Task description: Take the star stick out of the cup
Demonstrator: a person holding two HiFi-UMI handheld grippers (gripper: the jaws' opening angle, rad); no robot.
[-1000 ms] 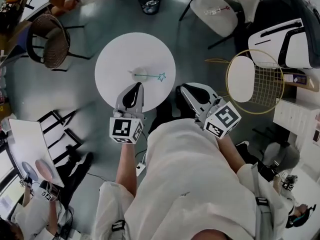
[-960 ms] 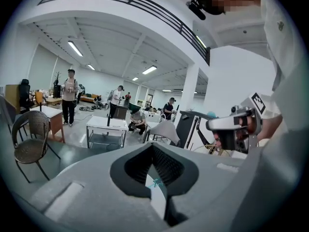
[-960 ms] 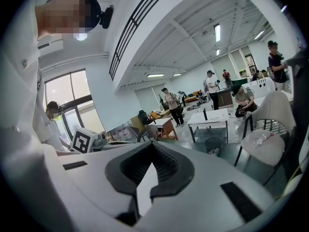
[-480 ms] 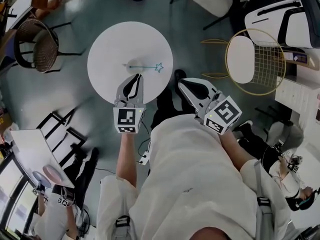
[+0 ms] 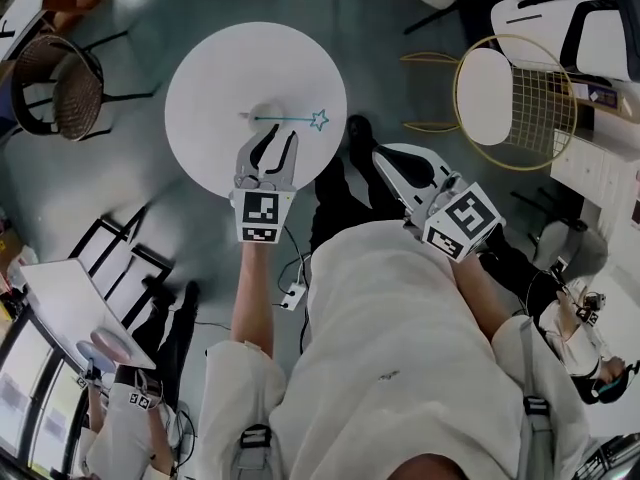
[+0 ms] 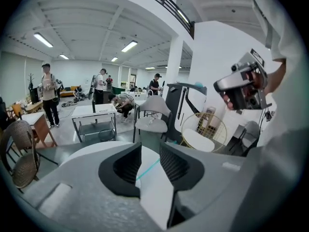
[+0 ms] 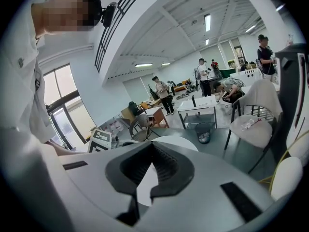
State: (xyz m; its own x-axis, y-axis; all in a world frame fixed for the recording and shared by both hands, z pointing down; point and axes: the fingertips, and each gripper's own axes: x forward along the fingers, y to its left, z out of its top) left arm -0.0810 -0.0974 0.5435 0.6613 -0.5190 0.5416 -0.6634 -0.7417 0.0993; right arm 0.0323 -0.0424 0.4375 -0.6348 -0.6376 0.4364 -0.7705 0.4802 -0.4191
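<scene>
Grey floor surrounded the round white table, where the cup stood near the middle with the star stick resting in it, its star end out to the cup's right in the head view. The cup looked light, so a sideways pull would likely have tipped it or dragged it along. The thin stick could also have slipped from a loose pinch. The left gripper hovered just on the person's side of the cup. Its jaws had just been opening and stood partly apart, gripping nothing, with the teal stick showing beyond the gap. The right gripper, well right of the cup and off the table, was closed and empty.
</scene>
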